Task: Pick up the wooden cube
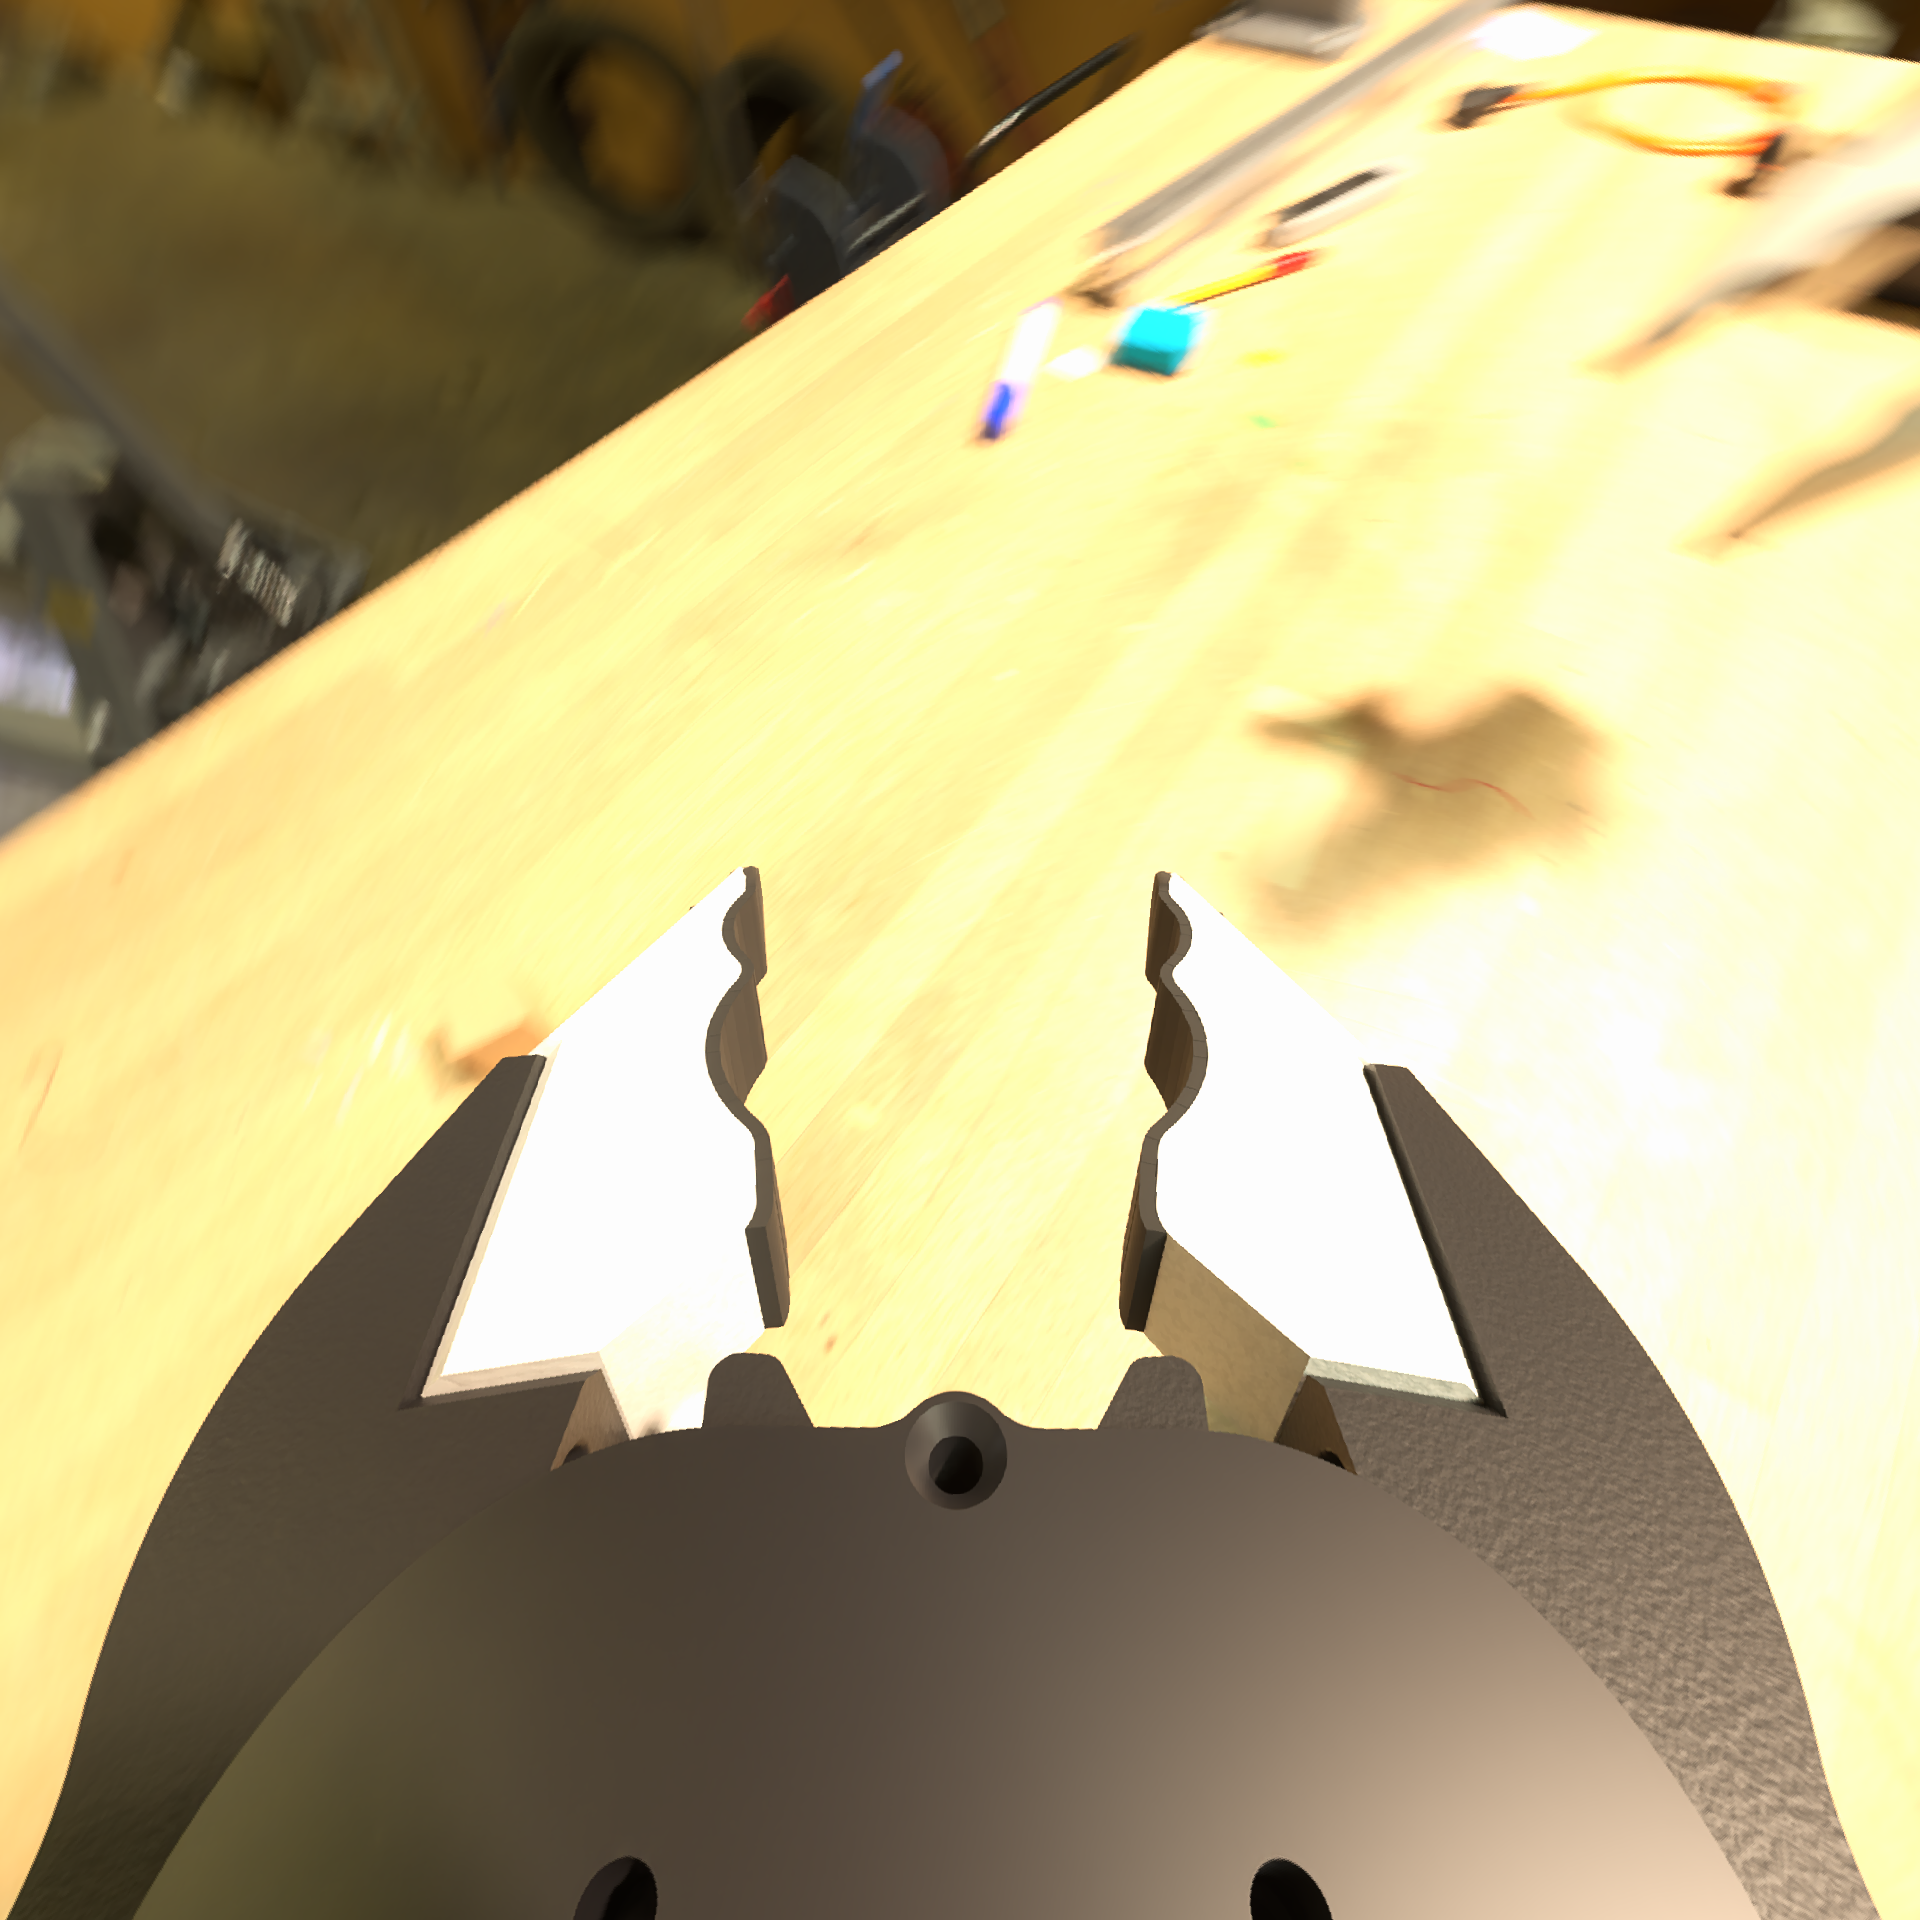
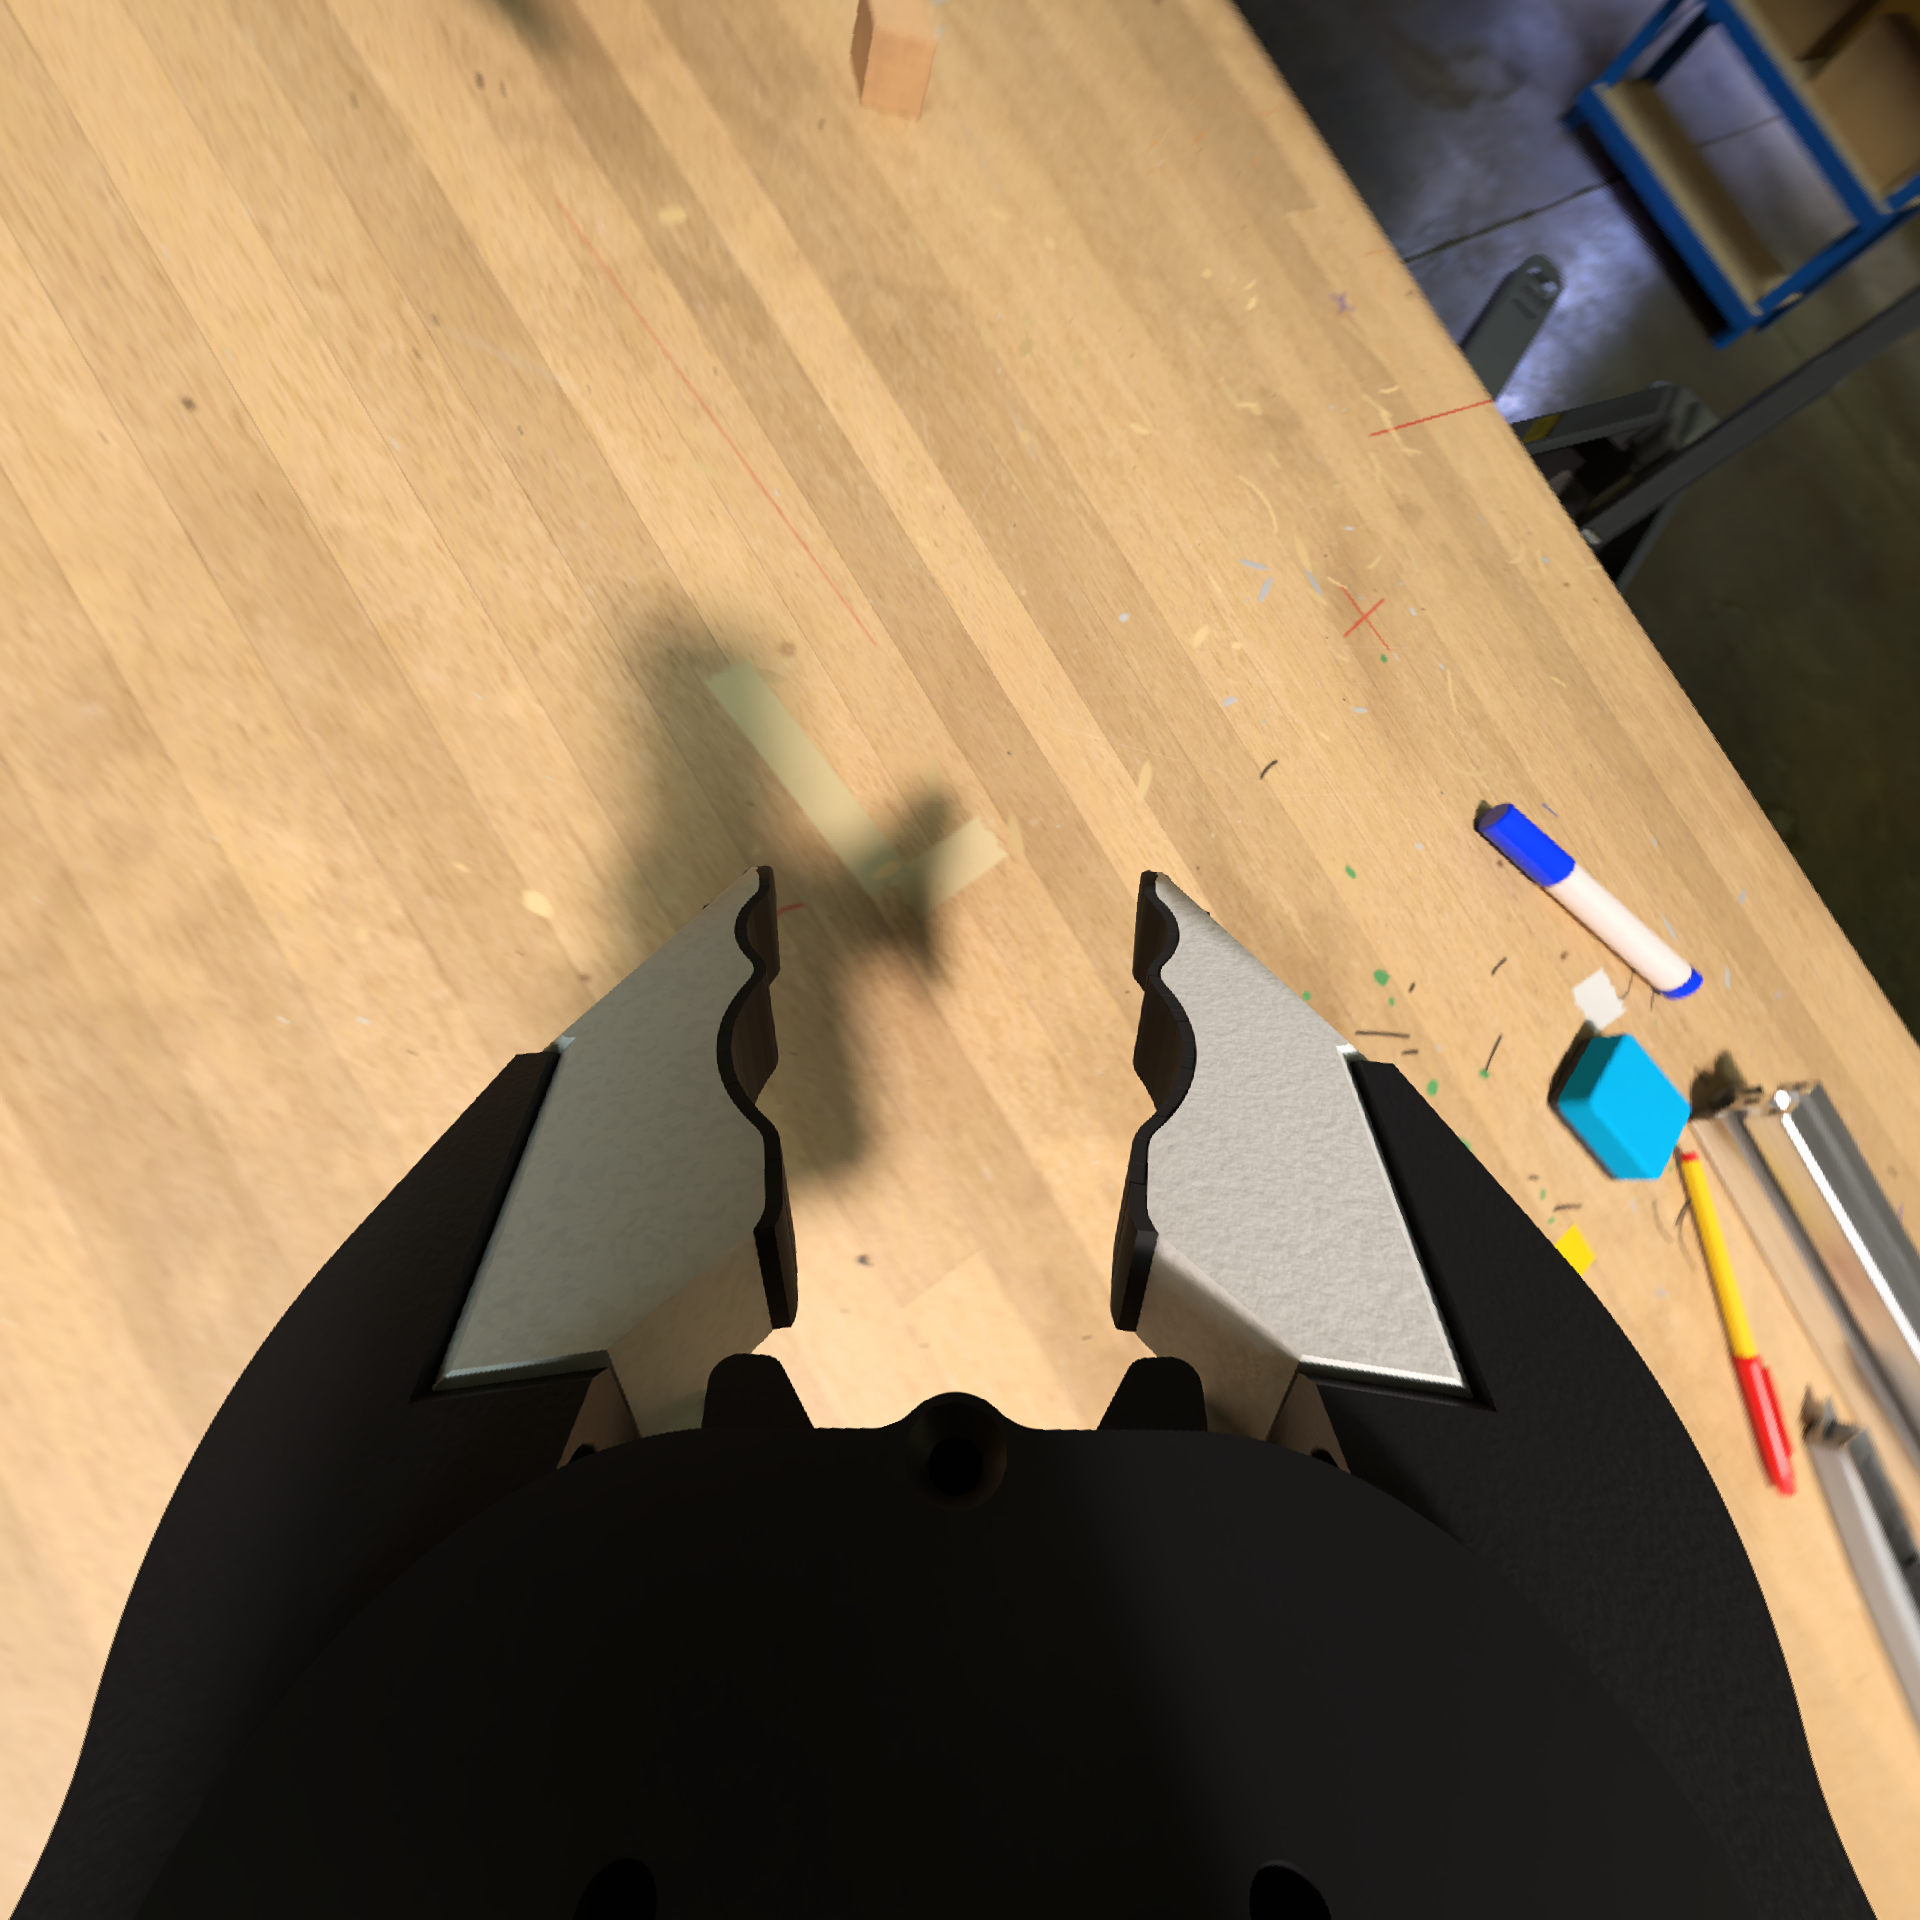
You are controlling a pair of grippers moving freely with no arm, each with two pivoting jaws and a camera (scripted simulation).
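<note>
Workshop. A scuffed plank workbench (image 2: 416, 520) is carrying pencil marks, shavings and paint flecks; aluminium profiles (image 2: 1829, 1195), a red-and-yellow pencil (image 2: 1735, 1320), a blue marker (image 2: 1590, 899) and a blue block (image 2: 1621, 1107) are lying near its edge. Blue metal shelving (image 2: 1704, 208) is standing on the floor beyond.

Pale wooden cube (image 2: 894, 57) resting on tabletop

left wrist: overexposed, motion-blurred | right wrist: sharp, soft shadows
</note>
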